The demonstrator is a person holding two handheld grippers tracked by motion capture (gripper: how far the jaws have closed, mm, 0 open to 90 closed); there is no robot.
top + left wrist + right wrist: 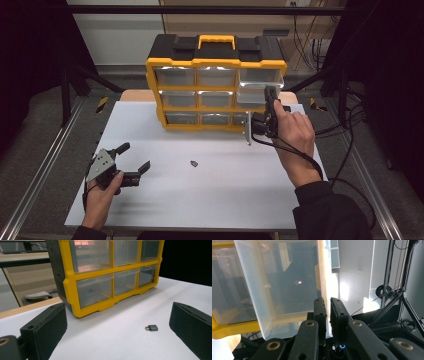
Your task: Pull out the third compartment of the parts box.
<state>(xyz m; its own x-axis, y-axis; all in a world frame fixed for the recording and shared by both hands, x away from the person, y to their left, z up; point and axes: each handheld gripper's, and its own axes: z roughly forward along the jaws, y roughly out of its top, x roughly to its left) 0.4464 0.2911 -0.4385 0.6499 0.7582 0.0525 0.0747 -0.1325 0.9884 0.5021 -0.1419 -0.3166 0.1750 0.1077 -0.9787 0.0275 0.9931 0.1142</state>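
A yellow and black organizer [215, 62] with clear drawers stands at the back of the white table [210, 200]. The right-column, middle-row drawer [257, 92] is pulled partly out. My right gripper [270, 100] is held up at its front, jaws shut on the drawer's front wall [287, 285], which passes between the right gripper's fingertips [328, 302]. My left gripper [135, 156] rests low at the table's front left, open and empty. A small grey adapter [194, 163] lies on the table to its right; in the left gripper view the adapter [152, 327] lies ahead, nearer the right jaw of the left gripper [118, 315].
The organizer's yellow frame [72, 290] rises just beyond the adapter. Metal rails run along both sides of the table, and cables [350, 125] hang at the right. Bare table surface lies between the two hands.
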